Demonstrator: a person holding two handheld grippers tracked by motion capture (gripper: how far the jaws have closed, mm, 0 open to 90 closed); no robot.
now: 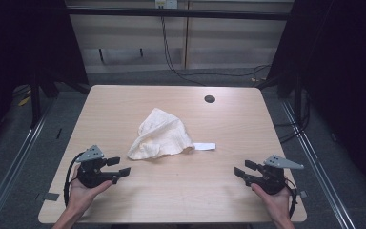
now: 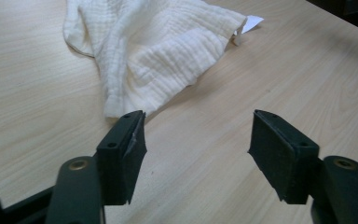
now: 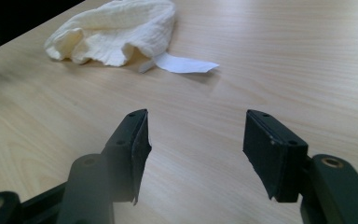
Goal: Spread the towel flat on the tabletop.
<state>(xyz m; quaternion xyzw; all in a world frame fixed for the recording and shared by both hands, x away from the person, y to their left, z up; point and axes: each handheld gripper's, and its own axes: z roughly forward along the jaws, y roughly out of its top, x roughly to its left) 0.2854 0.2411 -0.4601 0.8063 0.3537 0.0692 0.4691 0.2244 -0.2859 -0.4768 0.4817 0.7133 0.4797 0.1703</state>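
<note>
Left gripper [image 1: 122, 165] and right gripper [image 1: 240, 169] rest low over the wooden table [image 1: 228, 129] — jaws spread wide, nothing between them — while the crumpled white muslin cloth [image 1: 161, 135] lies mid-table, its label [image 1: 204, 146] trailing right.

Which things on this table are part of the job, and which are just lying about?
In the job:
crumpled white cloth
its white tag
left gripper, jaws open
right gripper, jaws open

Lying about:
round hole in the table
cable on the floor
</note>
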